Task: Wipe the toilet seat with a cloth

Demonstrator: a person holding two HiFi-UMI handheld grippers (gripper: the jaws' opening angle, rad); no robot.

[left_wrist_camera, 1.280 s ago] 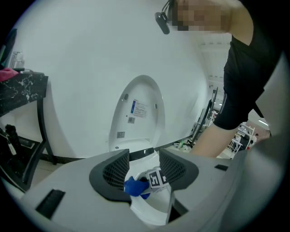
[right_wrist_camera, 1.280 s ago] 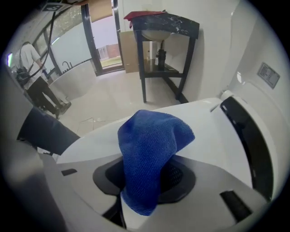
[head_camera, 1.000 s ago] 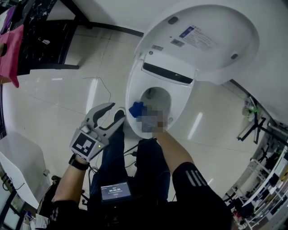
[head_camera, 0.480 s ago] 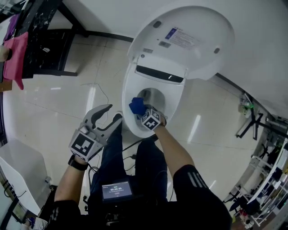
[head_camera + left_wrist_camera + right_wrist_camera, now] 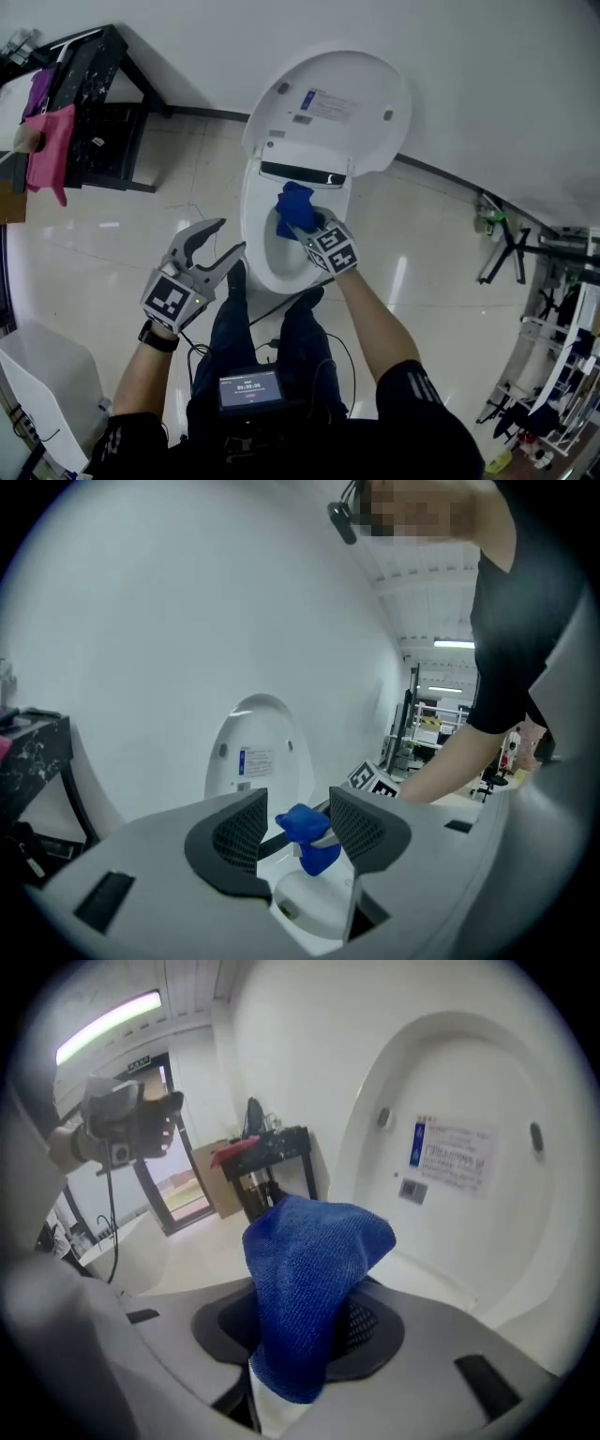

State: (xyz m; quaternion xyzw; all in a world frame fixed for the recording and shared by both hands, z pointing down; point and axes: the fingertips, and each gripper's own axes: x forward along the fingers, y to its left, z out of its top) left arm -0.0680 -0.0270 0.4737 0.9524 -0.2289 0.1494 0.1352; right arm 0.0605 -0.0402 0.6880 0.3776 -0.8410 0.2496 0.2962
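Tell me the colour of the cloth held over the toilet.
Blue; the cloth shows best in the right gripper view.

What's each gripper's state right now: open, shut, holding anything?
Left gripper: open, nothing between its jaws.
Right gripper: shut on the blue cloth.

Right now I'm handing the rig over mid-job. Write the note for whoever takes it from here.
Right gripper: shut on the blue cloth, held at the rear of the toilet seat, just in front of the hinge. Whether the cloth presses on the seat isn't clear.
Left gripper: open and empty, over the floor left of the toilet.
Lid: raised.
Done: cloth gripped and brought to the seat. How much is already wiped doesn't show.
Left: wipe round the seat ring, both sides and front.
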